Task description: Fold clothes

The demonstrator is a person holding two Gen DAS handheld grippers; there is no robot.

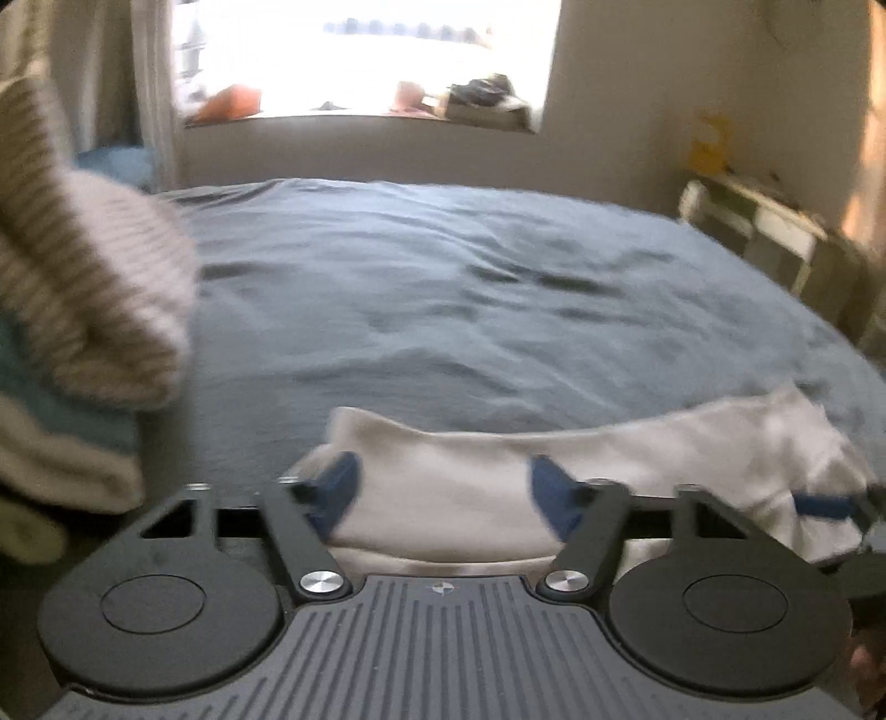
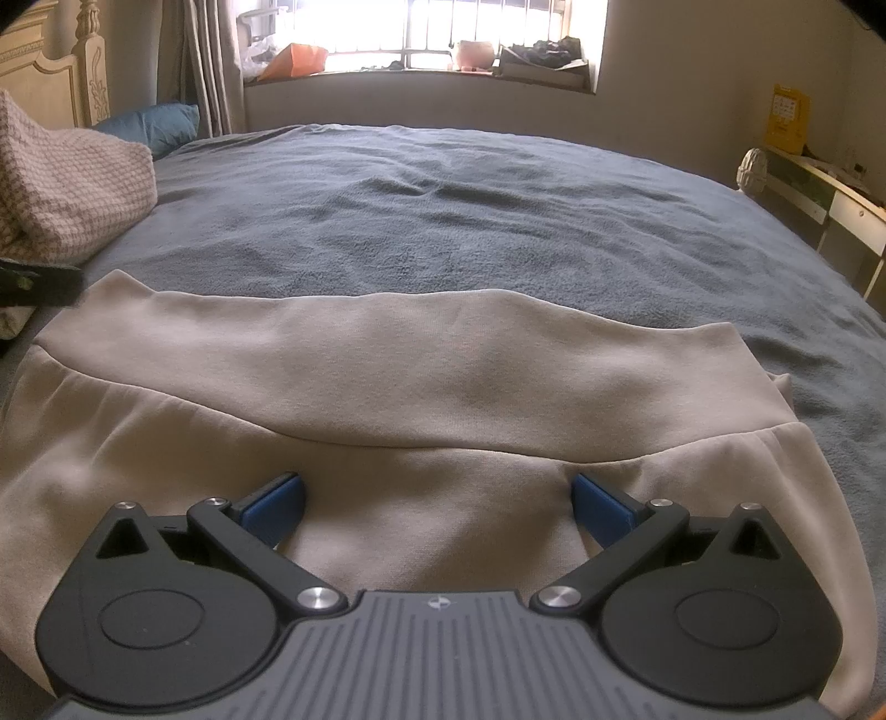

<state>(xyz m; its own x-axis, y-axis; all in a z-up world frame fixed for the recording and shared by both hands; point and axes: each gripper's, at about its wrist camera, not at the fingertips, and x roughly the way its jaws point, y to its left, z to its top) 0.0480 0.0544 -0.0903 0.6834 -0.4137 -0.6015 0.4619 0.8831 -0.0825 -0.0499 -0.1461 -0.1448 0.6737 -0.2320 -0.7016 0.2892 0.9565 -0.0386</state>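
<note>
A: Where is the beige garment (image 2: 421, 387) lying?

B: It is lying spread on the grey-blue bedcover (image 2: 498, 221), at the near edge of the bed, with its wide banded hem running across the right wrist view.

A: What is the right gripper (image 2: 437, 501) doing?

B: It is hovering low over the garment with its jaws standing wide apart; the blue pads (image 2: 274, 507) are sitting against or just above the cloth, and nothing is being gripped between them.

A: And the left gripper (image 1: 443, 498)?

B: It is likewise standing released, with its pads spread over the same pale cloth (image 1: 554, 471). That view is blurring, so contact cannot be told.

A: What is appearing beside the garment?

B: A pile of clothes with a striped piece (image 1: 94, 266) on top is sitting to the left. At the far right of the left wrist view, another blue pad (image 1: 819, 505) is showing against the cloth.

A: And beyond the bed?

B: A bright window (image 2: 443, 33) is glaring above a cluttered sill.
</note>
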